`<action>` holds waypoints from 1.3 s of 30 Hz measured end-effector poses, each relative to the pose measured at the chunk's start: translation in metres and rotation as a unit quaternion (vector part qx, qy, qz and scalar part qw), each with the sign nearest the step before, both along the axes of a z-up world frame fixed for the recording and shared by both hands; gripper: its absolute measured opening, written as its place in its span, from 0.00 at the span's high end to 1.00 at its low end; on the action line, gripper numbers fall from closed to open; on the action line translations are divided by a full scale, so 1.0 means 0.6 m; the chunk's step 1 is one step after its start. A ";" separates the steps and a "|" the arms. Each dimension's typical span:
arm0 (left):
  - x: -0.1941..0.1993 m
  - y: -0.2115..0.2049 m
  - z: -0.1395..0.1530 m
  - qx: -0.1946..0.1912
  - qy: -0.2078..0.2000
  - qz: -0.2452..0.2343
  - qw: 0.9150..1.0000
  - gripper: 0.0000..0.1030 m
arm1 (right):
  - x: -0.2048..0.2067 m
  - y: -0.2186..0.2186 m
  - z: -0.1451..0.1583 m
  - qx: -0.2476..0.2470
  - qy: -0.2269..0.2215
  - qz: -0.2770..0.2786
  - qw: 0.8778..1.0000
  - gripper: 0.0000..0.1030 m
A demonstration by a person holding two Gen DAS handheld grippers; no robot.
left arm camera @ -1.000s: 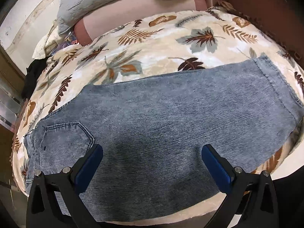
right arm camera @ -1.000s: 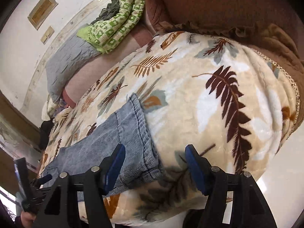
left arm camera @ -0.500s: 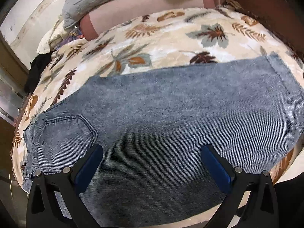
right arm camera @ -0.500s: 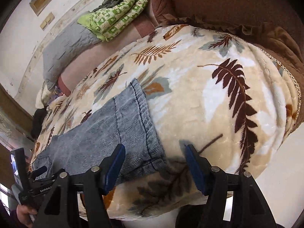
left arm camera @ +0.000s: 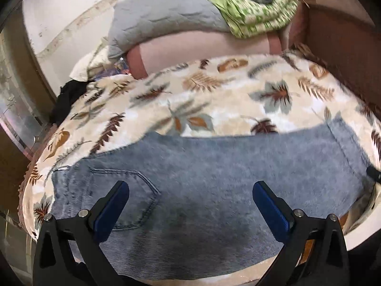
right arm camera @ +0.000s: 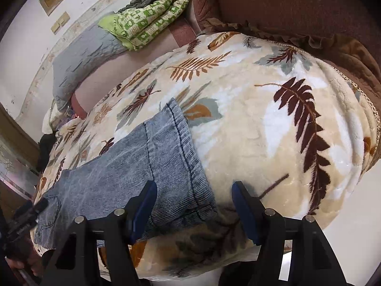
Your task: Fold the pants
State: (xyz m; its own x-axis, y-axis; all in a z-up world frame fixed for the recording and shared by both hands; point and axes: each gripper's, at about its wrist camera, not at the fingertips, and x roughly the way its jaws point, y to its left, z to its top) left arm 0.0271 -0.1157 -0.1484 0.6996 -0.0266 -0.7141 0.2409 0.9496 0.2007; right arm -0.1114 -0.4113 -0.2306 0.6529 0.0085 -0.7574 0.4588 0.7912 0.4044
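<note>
Light blue denim pants (left arm camera: 214, 178) lie flat across a leaf-patterned blanket (left arm camera: 214, 100), waist and back pocket (left arm camera: 123, 190) at the left, leg hem at the right. My left gripper (left arm camera: 190, 200) hovers open above the seat of the pants, nothing between its blue pads. In the right wrist view the pants (right arm camera: 123, 166) end in a stitched hem (right arm camera: 188, 157) near the bed's front edge. My right gripper (right arm camera: 194, 207) stands open over that hem corner, without gripping it. The left gripper (right arm camera: 26, 214) shows at the far left.
A grey pillow (left arm camera: 162, 23) and a green patterned folded quilt (left arm camera: 257, 16) lie at the back by the wall. A brown frilled cover (right arm camera: 309, 23) borders the blanket on the right. Dark cloth (left arm camera: 66, 97) sits at the bed's left edge. White floor (right arm camera: 357, 226) lies below the blanket's edge.
The left gripper has lifted and drawn back, so the pillow and quilt now show and the pants sit lower in view. The right gripper has barely moved. Both stay open.
</note>
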 end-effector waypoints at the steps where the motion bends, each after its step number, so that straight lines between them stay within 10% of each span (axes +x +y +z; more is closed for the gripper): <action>1: 0.002 0.006 0.004 -0.002 -0.004 0.004 1.000 0.00 | 0.002 0.001 -0.001 0.000 0.002 0.002 1.000 0.33; 39: 0.027 0.204 0.042 -0.029 -0.045 0.127 0.990 0.00 | 0.058 0.051 -0.013 -0.060 0.037 0.037 0.997 0.21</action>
